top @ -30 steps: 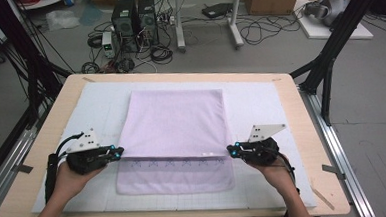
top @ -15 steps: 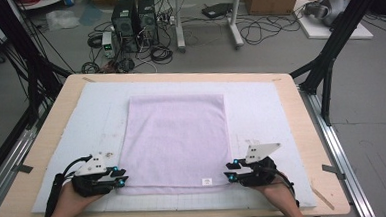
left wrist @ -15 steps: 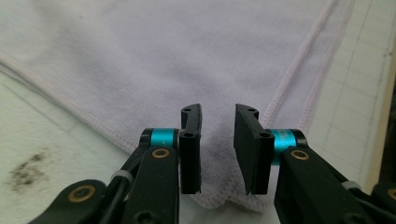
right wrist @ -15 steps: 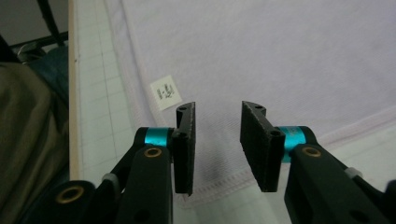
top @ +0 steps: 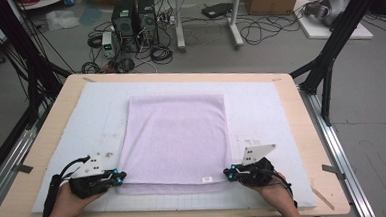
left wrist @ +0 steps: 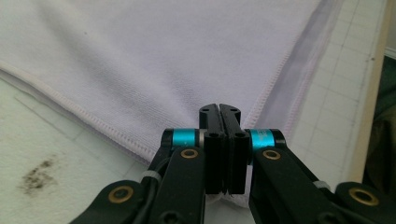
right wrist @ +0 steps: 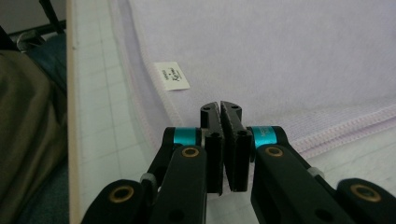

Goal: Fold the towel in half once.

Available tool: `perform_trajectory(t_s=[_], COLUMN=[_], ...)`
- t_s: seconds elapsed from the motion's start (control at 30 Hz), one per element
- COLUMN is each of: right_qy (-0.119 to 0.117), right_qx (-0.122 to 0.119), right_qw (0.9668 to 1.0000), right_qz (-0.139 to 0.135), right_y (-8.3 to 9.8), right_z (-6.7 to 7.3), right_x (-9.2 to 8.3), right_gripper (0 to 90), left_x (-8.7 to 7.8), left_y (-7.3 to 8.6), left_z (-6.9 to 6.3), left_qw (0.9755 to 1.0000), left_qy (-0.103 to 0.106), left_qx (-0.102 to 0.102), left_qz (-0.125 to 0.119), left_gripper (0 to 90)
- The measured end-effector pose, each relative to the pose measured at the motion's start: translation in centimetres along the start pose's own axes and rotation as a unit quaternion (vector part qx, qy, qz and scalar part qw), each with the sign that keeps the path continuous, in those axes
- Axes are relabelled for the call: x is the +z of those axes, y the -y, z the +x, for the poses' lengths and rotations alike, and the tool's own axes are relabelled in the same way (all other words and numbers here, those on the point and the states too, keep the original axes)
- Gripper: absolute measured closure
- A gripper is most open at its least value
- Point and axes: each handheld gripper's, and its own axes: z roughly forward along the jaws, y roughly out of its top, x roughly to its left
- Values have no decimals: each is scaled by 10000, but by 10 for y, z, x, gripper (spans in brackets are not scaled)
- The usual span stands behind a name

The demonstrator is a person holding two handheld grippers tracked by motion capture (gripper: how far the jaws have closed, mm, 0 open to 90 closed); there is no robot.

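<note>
Wooden table [top: 310, 132] is seen from above, covered by a white gridded mat [top: 266, 109] on which a lilac towel [top: 175, 137] is spread flat, folded double.

In the left gripper view, the jaws of the left gripper [left wrist: 218, 108] are pressed together after having just been closing. No cloth is seen between them, and the tips are held over the towel's near left corner, where the stitched hem turns. A dark stain [left wrist: 39, 172] is visible on the mat beside that corner.

In the right gripper view, the jaws of the right gripper [right wrist: 219, 106] are likewise brought together, also having just been closing, with nothing pinched. They are poised at the towel's near right corner, and a small white label [right wrist: 171, 76] is sewn near the hem just beyond the tips.

From above, the left gripper [top: 119, 176] and right gripper [top: 228, 172] are placed at opposite ends of the towel's near edge. Each is gripped by a hand entering from the bottom, the left hand [top: 66, 203] and the right hand [top: 273, 192].

Beyond the table, computer towers [top: 133, 19] and tangled cables [top: 257, 30] are left on the grey floor.
</note>
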Motion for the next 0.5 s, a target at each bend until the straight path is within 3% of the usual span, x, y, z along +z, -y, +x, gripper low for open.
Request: perform_trajectory(t_s=[0.17, 0.3, 0.33, 0.5], right_qy=[-74, -245, -309, -203], right_qx=[-48, -3, 71, 231], right_qw=[9999, 9997, 9995, 9994], right_qz=[-90, 28, 22, -137], right_y=[-3, 8, 10, 9], right_z=[8, 12, 11, 3], right_x=[-13, -7, -6, -4], right_gripper=[880, 847, 827, 700], left_x=[-6, 2, 4, 8], left_y=[2, 12, 12, 9], left_z=[-11, -14, -14, -5], left_qw=[9999, 9994, 9994, 9998], left_qy=[132, 291, 282, 118], left_qx=[78, 42, 17, -89], left_qz=[7, 187, 194, 144], left_gripper=[881, 855, 831, 690])
